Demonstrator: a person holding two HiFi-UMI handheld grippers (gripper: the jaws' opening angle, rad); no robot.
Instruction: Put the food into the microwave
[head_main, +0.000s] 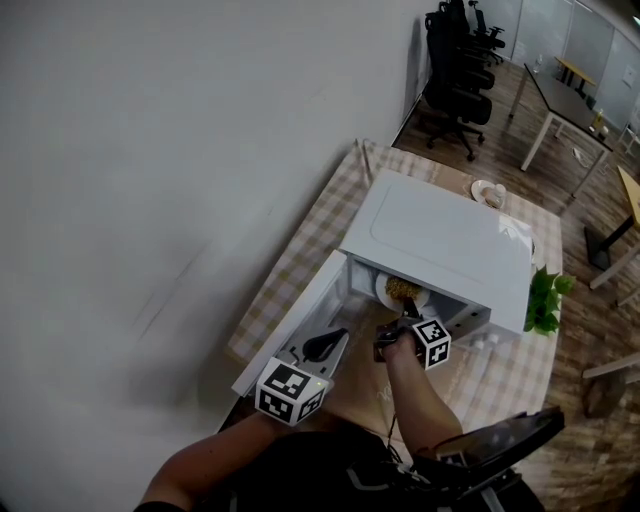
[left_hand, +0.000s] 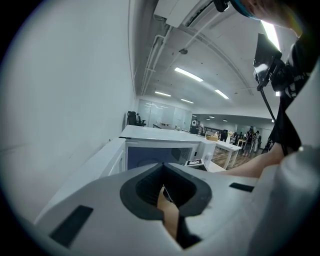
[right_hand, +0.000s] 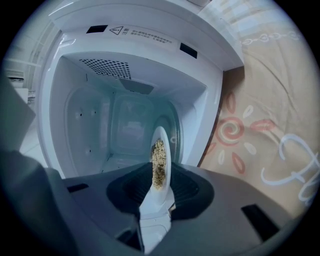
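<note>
Tally, tabletop first:
- White box-shaped microwave oven (head_main: 440, 245): one.
- White round plate (head_main: 383, 292): one, bearing one heap of yellowish grainy food (head_main: 402, 289).
- Hand-held grippers: two, the left hand-held gripper (head_main: 328, 345) and the right hand-held gripper (head_main: 398, 330).
- Black-and-white marker cubes: two, one per gripper (head_main: 290, 390) (head_main: 432, 342).
- Beige checked tablecloth (head_main: 300, 260): one.
- Green leafy plant (head_main: 545, 300): one.
- Small white dish (head_main: 488, 192): one.

Room behind:
- Black office chairs (head_main: 455, 95): several in a row, exact number unclear.
- Dark-topped table with white legs (head_main: 560, 95): one.
</note>
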